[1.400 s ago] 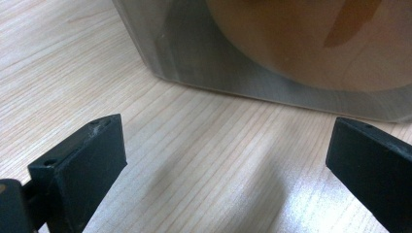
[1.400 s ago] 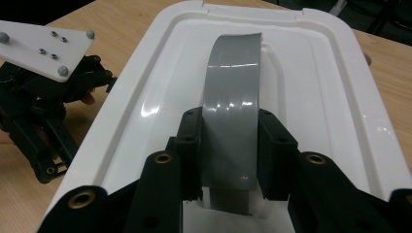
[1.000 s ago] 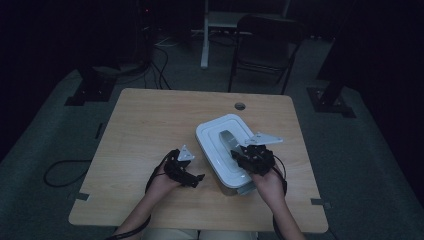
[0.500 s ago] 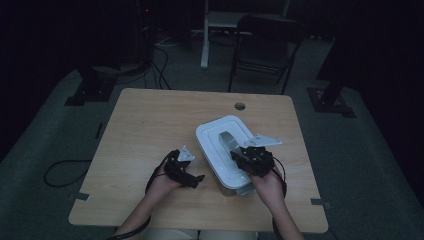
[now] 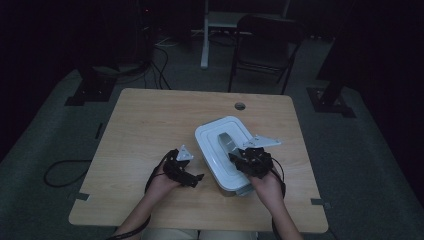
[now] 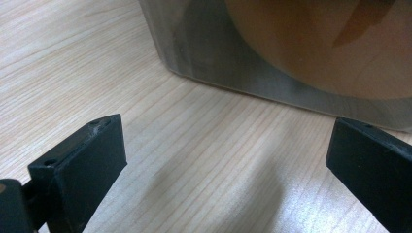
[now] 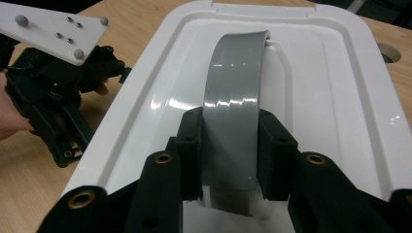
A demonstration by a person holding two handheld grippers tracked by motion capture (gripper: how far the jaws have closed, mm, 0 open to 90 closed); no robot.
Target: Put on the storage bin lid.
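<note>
A white lidded container (image 5: 212, 150) lies on the wooden table (image 5: 150, 125), right of centre, with a grey arched handle (image 5: 226, 141) on its lid. My right gripper (image 5: 239, 157) reaches over its near end. In the right gripper view the jaws of this gripper (image 7: 228, 126) flank the grey handle (image 7: 233, 92). They have just been opening, but the handle is still between them and both pads look flush against its sides. My left gripper (image 5: 196, 177) rests on the table left of the container, open with nothing between its jaws (image 6: 226, 155), facing the container's side wall (image 6: 218, 63).
A round cable hole (image 5: 240, 106) sits at the table's far edge. A folding chair (image 5: 265, 40) and stand legs are beyond the table. Cables (image 5: 60, 170) lie on the floor at left. Bare tabletop stretches left and behind the container.
</note>
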